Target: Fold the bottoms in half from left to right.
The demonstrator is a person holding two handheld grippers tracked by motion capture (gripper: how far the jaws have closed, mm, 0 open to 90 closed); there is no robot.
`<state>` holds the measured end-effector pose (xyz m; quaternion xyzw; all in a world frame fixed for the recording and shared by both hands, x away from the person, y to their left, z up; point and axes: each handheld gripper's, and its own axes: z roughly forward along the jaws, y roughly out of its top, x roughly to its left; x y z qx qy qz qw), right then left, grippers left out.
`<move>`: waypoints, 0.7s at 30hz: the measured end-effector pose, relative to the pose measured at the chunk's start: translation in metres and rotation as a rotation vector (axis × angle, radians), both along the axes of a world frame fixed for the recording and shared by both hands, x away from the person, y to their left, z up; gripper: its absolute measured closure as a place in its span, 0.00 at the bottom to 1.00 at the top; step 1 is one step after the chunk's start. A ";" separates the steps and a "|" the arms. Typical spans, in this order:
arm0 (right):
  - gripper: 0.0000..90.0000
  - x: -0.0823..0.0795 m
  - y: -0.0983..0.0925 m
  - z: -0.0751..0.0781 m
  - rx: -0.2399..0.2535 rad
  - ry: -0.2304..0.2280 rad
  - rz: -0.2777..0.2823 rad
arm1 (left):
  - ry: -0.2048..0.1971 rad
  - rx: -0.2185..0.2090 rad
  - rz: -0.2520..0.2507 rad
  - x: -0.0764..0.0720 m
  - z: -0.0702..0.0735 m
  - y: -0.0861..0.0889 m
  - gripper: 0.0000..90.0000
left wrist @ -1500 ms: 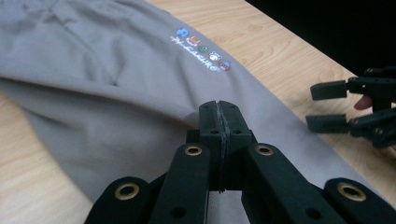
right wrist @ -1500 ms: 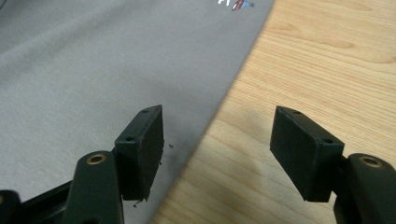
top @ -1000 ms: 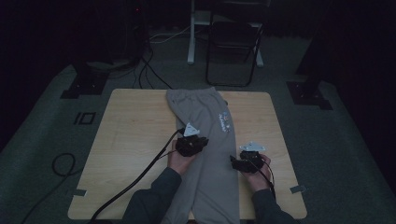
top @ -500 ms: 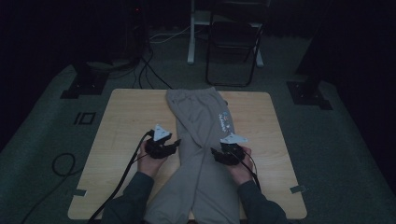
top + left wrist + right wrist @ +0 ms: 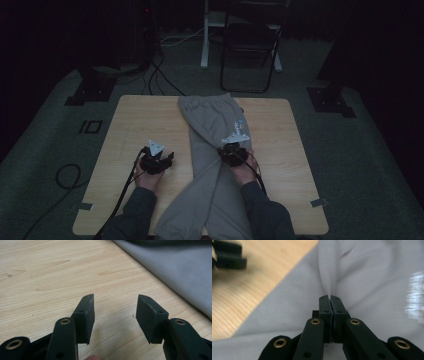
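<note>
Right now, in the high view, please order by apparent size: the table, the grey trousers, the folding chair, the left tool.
1. table
2. grey trousers
3. folding chair, though it stands farther away, so its true size is unsure
4. left tool

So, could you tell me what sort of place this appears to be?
Probably a dim recording studio or lab: a wooden table with grey trousers stands on carpet, with black stand bases, floor cables and a folding chair around it.

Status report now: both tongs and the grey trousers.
Left tongs open over bare table, jaws just widened, nothing between. Right tongs just closed, pinching a fold of the grey trousers. Nothing in the way.
</note>
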<state>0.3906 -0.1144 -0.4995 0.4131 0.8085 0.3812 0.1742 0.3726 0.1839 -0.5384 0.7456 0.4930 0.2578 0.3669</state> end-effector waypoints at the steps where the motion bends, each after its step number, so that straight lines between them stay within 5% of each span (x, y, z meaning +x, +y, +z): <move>1: 0.99 -0.002 -0.009 0.007 0.019 -0.015 -0.010 | 0.000 0.004 -0.004 0.000 0.000 0.000 0.55; 5: 0.99 -0.006 -0.051 0.019 0.038 -0.040 -0.071 | 0.003 0.002 -0.007 0.000 -0.001 -0.001 0.55; 10: 0.98 -0.001 -0.096 0.004 0.066 0.016 -0.143 | 0.014 -0.005 -0.014 0.001 -0.001 -0.003 0.55; 16: 0.92 0.006 -0.108 -0.025 0.024 0.088 -0.178 | 0.042 -0.046 -0.091 0.005 0.003 -0.027 0.55; 21: 0.97 0.005 -0.107 -0.023 0.016 0.060 -0.180 | 0.029 -0.054 -0.196 0.011 0.013 -0.067 0.53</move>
